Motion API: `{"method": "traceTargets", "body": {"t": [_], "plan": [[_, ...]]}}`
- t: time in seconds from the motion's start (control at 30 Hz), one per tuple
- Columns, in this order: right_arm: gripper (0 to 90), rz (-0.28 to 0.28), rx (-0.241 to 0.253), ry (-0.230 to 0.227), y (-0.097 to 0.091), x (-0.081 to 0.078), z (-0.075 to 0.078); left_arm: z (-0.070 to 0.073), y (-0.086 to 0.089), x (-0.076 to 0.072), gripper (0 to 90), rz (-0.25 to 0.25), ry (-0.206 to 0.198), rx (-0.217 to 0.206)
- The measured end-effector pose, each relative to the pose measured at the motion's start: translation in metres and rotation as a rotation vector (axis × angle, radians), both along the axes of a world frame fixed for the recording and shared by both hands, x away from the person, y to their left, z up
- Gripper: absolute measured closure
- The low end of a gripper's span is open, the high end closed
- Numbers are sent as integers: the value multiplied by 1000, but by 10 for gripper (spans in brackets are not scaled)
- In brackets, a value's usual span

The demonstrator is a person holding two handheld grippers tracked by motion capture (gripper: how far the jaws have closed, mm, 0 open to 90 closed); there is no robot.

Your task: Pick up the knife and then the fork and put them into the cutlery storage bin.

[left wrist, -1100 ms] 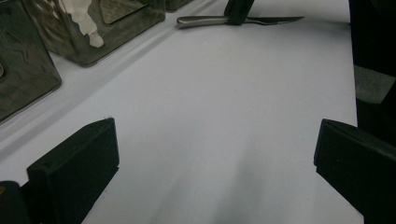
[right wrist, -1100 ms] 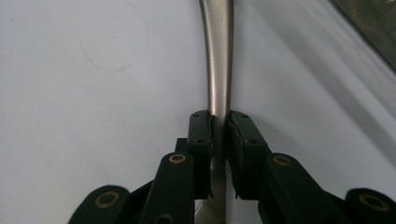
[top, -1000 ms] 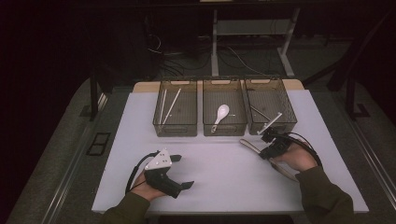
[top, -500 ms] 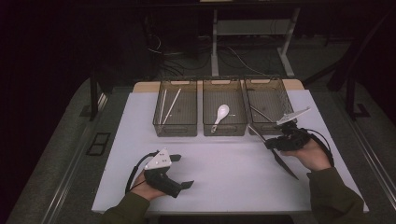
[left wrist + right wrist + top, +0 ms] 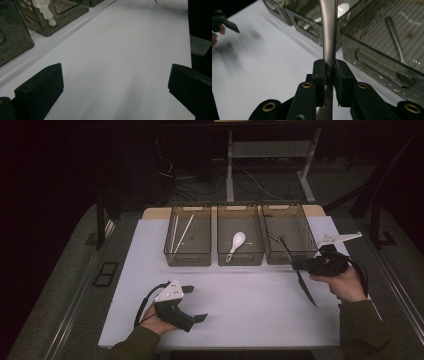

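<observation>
While my right hand climbs off the white table sheet (image 5: 260, 315), it has carried the long grey metal knife (image 5: 299, 272) up from the surface toward the right-hand smoky clear plastic bin (image 5: 290, 256) at twelve o'clock. So the pick is done; dropping it beside the metal utensil (image 5: 395, 40) already in there looks next. Right gripper (image 5: 329, 67) is clamped tight on the handle. Left gripper (image 5: 192, 304) idles at seven o'clock, jaws wide, nothing between them.
</observation>
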State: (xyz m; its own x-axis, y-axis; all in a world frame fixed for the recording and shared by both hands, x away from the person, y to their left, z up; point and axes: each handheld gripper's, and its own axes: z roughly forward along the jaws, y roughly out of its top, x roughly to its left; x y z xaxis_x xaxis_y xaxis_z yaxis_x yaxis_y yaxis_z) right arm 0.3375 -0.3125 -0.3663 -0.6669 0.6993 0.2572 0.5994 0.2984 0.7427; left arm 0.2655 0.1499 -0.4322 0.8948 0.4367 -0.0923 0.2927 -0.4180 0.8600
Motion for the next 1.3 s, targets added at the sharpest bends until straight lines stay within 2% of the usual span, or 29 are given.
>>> {"method": "traceTargets", "body": {"t": [0.23, 0.33, 0.5, 0.97, 1.3], "plan": [[794, -57, 74, -81, -11, -2, 8, 0, 0, 0, 0, 1, 1, -1], [794, -76, 87, -107, -14, -2, 12, 0, 0, 0, 0, 1, 1, 0], [794, -99, 109, -126, -18, 0, 16, 0, 0, 1, 0, 1, 2, -2], [794, -167, 129, -193, -28, 14, 36, -2, 2, 3, 0, 6, 6, -1], [794, -205, 90, -233, -25, 39, 64, -2, 2, 3, 0, 4, 6, 5]]}}
